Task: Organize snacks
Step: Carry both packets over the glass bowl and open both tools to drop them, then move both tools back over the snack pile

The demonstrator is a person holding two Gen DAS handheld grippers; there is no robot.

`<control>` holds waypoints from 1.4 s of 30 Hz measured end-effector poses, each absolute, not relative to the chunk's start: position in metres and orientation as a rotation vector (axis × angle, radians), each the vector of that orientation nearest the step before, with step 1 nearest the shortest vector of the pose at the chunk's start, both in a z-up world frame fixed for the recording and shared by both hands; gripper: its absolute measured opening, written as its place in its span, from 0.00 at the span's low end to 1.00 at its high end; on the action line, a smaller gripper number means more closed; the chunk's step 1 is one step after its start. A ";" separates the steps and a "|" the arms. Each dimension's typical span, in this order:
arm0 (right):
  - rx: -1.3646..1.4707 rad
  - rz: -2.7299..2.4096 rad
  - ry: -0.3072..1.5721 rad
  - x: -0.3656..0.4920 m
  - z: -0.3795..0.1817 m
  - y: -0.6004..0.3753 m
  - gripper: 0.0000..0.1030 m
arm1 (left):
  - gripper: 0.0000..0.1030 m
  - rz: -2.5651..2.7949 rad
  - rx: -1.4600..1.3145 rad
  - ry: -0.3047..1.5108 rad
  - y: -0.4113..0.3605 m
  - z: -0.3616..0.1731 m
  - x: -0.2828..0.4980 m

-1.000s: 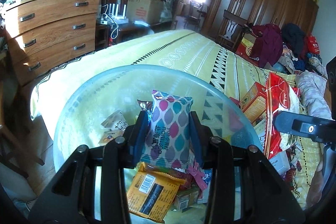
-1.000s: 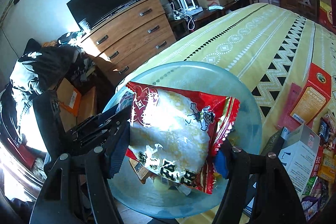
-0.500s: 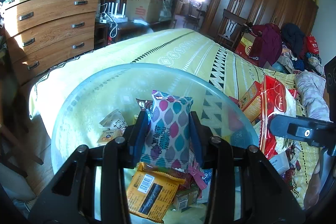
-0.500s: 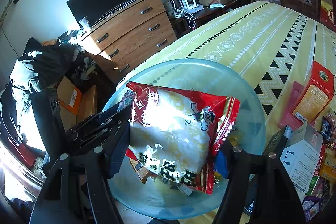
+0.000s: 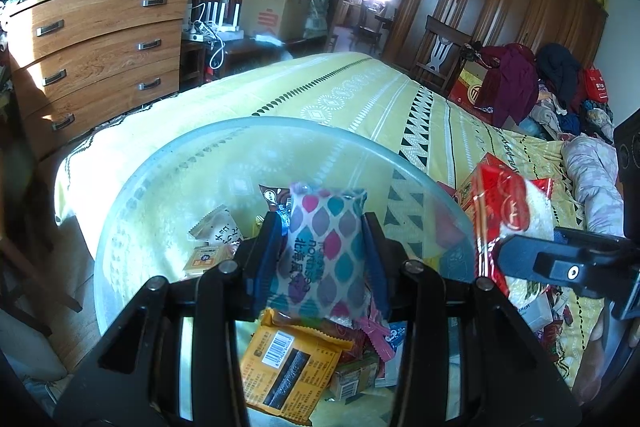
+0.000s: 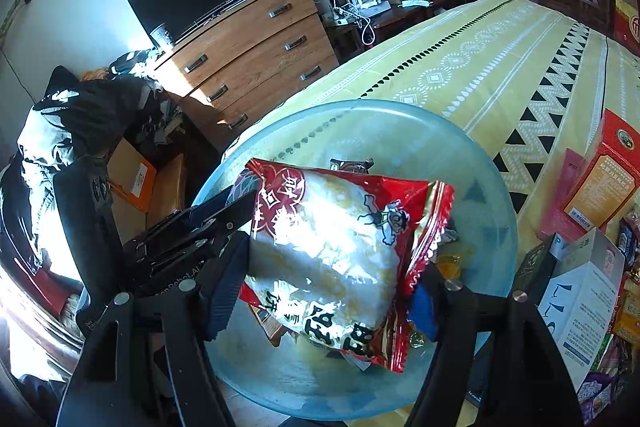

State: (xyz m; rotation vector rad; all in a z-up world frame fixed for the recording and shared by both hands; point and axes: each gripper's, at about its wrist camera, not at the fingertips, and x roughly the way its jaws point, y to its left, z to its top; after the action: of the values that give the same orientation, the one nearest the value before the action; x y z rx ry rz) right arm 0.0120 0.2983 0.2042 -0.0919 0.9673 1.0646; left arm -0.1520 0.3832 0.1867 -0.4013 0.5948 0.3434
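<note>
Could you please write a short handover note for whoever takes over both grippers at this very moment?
Left gripper: shut on the diamond-patterned packet, held over the glass bowl.
Right gripper: shut on the red rice-cracker bag, also above the bowl.
Done: several snacks, including an orange packet, already lie in the bowl.
Left: release both packets into the bowl, then collect the orange box and the other snacks beside it on the yellow bedspread.

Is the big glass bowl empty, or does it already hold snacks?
Not empty. Several packets, including an orange packet, lie inside the glass bowl beneath the left gripper.
</note>
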 end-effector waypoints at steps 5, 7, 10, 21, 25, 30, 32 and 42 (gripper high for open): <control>-0.107 1.064 0.973 0.011 0.203 0.301 0.75 | 0.40 0.350 -0.404 0.599 0.384 0.186 -0.151; -0.111 1.065 0.972 0.010 0.203 0.302 0.75 | 0.46 0.351 -0.407 0.601 0.386 0.185 -0.151; -0.116 1.065 0.968 0.009 0.204 0.303 0.76 | 0.65 0.363 -0.407 0.593 0.385 0.187 -0.152; -0.150 1.065 0.892 -0.008 0.220 0.288 0.83 | 0.82 0.396 -0.423 0.565 0.388 0.192 -0.159; -0.182 1.002 0.740 -0.028 0.240 0.243 0.83 | 0.84 0.358 -0.389 0.561 0.368 0.200 -0.155; -0.231 0.742 0.474 -0.055 0.270 0.143 0.87 | 0.85 0.231 -0.314 0.559 0.315 0.212 -0.141; -0.251 0.579 0.341 -0.069 0.282 0.094 0.99 | 0.86 0.148 -0.270 0.552 0.281 0.218 -0.134; -0.175 0.132 0.442 -0.077 0.215 -0.111 1.00 | 0.89 -0.391 -0.122 0.722 0.086 0.189 -0.088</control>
State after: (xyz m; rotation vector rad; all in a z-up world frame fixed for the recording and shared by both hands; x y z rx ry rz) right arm -0.0767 -0.1113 0.2146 -0.1751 0.4424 0.1316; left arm -0.0877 0.0865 0.1885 -0.1220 0.7220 -0.3911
